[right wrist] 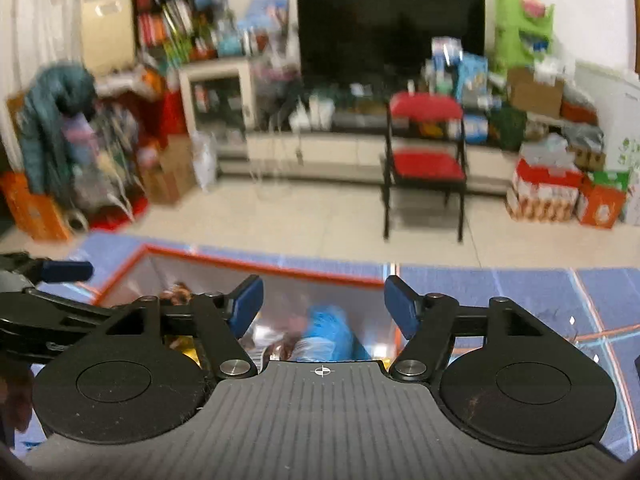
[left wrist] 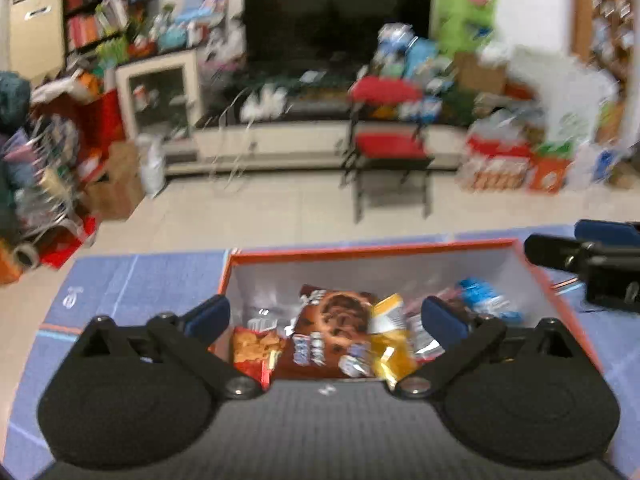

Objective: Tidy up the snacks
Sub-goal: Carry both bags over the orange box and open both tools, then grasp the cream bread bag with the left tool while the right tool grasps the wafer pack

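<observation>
Blue mat (left wrist: 132,280) | orange box (left wrist: 372,249): snack packets (left wrist: 340,332) | both hand-held grippers spread, empty

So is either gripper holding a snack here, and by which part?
No. The left gripper and the right gripper are both open and empty above the box of snacks.

both hand-held grippers (left wrist: 326,314) (right wrist: 324,306) open, empty
</observation>
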